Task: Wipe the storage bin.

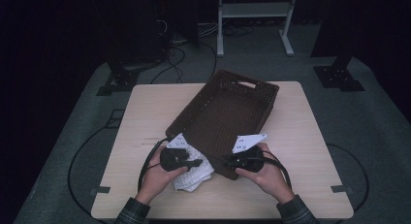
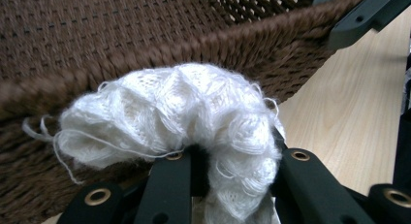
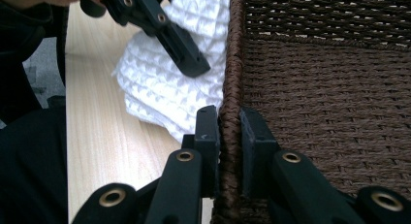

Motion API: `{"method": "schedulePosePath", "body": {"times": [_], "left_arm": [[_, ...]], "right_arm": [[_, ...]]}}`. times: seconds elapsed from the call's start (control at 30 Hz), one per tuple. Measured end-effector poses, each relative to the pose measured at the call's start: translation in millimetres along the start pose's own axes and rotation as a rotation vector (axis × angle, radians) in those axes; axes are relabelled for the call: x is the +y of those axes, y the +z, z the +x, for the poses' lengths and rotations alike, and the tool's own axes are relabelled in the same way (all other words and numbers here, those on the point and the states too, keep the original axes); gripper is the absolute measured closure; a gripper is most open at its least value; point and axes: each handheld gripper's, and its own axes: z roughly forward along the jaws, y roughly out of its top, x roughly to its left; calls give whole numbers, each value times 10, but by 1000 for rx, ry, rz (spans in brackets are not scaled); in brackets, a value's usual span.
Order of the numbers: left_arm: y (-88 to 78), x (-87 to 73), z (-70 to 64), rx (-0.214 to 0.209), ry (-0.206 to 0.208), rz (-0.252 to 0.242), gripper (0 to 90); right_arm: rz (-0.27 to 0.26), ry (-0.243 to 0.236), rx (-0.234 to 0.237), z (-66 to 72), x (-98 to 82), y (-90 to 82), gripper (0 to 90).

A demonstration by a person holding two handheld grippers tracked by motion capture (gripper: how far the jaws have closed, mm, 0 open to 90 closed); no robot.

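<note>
Right tool (image 3: 229, 132) astride basket rim (image 3: 232, 64), white cloth (image 3: 165, 83) alongside.

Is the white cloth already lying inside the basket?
No, the white cloth lies on the table outside the basket wall, pinched by the left tongs.

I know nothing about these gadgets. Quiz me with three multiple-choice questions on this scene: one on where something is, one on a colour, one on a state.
1. Where does the white cloth lie?
A. on the table beside the basket
B. inside the basket
C. on the floor

2. What colour is the woven basket?
A. green
B. white
C. brown

3. What is the right gripper doing?
A. hanging open in the air
B. clamping the basket's rim
C. holding a cup

Answers: 1 A, the high view shows it on the wood; 2 C, dark brown weave; 3 B, its jaws pinch the rim from both sides.
</note>
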Motion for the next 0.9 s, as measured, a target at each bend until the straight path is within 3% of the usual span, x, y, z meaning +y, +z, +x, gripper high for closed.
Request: {"method": "schedulePosePath", "body": {"times": [0.3,0.57,0.73,0.9], "left_arm": [[-191,114,-48,10,7,-73,731],[-228,75,-2,16,-12,-80,731],[-184,38,20,7,-31,-56,730],[31,-47,30,4,-31,10,729]], "right_arm": [[6,16,-14,17,5,0,797],[-17,32,-22,70,28,77,794],[-16,31,-22,94,58,116,788],[-17,29,-24,96,57,118,788]]}}
